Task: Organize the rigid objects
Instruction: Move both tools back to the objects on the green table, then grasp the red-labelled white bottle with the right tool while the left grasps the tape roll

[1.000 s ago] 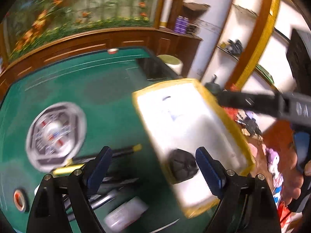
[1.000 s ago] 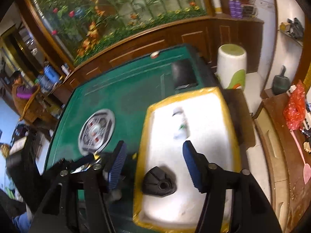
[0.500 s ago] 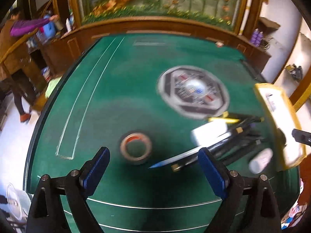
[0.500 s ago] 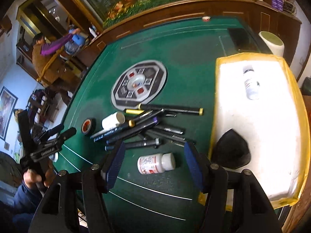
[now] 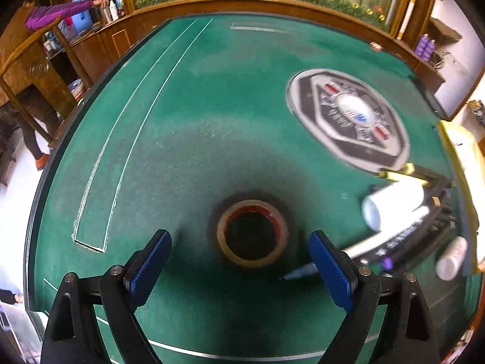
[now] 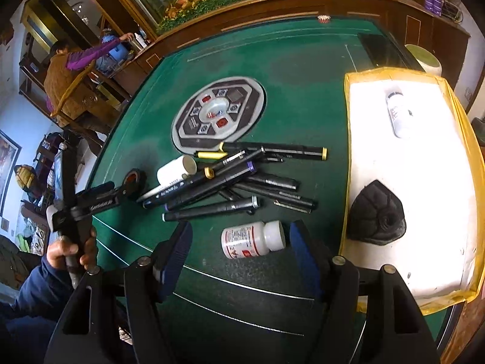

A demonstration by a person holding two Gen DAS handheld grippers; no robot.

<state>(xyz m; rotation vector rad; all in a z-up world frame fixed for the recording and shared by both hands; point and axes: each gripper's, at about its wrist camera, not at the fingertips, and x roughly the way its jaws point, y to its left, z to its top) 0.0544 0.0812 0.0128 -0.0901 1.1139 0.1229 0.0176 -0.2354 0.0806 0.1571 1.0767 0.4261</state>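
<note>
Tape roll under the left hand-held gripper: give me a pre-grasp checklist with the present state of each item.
1. Left hand-held gripper open: ok, jaws spread wide.
2. Gripper empty: ok, nothing between the pads.
3. Tape roll centred between the jaws: ok, it sits ahead in the gap.
4. Roll lying flat on the green table: ok, hole faces up.
5. Roll apart from the marker pile: ok, a gap shows in the right wrist view.
6. Height above the roll: cannot tell.
</note>
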